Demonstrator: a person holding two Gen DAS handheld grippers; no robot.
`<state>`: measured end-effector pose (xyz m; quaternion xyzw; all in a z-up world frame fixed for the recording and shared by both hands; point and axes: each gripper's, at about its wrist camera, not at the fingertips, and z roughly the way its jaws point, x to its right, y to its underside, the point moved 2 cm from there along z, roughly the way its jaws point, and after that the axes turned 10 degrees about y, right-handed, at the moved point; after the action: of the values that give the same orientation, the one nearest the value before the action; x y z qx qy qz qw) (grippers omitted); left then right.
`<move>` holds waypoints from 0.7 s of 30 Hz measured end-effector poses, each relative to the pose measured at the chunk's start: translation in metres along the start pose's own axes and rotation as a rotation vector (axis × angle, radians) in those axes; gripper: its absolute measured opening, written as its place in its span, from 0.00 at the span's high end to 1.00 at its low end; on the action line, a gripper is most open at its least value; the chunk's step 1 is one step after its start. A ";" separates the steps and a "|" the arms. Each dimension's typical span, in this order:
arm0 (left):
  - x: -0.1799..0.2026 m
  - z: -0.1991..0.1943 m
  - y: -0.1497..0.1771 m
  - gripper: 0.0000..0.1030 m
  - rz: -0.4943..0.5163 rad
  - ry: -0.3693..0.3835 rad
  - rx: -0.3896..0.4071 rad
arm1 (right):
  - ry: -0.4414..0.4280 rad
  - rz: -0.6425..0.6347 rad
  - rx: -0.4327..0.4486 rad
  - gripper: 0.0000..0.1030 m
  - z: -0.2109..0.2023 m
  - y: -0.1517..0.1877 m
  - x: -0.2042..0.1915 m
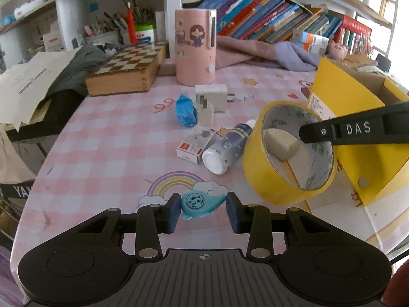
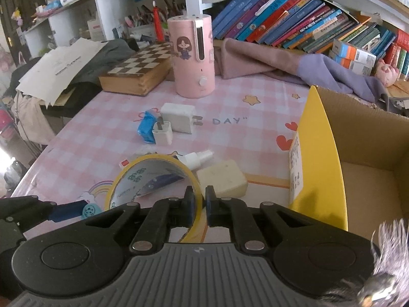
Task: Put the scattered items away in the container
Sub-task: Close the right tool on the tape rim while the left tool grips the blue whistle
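A: What am I counting ahead of the left gripper (image 1: 202, 211)?

B: You're seeing two white chargers (image 1: 211, 94) (image 1: 205, 112), one blue packet (image 1: 185, 110), one spray bottle (image 1: 225, 151), one small box (image 1: 190, 149), one teal tag (image 1: 202, 203).

A: And at the right gripper (image 2: 199, 202)?

B: One yellow tape roll (image 2: 153, 176), one cream eraser (image 2: 222, 177), one yellow carton (image 2: 322, 153) sitting to its right.

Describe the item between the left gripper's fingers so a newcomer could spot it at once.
On the pink checked tablecloth, find the printed rainbow near the front edge. Just below it, between the left gripper pads, lies a small teal teardrop-shaped gadget with a round cartoon face, unlike the boxy chargers and bottle beyond.
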<state>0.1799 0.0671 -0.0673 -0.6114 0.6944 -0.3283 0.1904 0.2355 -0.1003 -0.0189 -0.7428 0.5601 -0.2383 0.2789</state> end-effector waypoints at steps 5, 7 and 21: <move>-0.001 -0.017 -0.001 0.64 -0.010 -0.011 0.032 | -0.014 0.000 0.007 0.92 -0.011 0.002 0.000; 0.001 -0.024 -0.001 0.64 -0.005 -0.013 0.044 | -0.022 0.003 0.014 0.92 -0.017 0.003 0.001; 0.018 -0.075 0.014 0.64 -0.001 -0.008 0.118 | -0.054 0.022 0.049 0.92 -0.060 0.024 0.005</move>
<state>0.1167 0.0670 -0.0206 -0.6008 0.6728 -0.3662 0.2288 0.1801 -0.1192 0.0084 -0.7356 0.5546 -0.2286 0.3147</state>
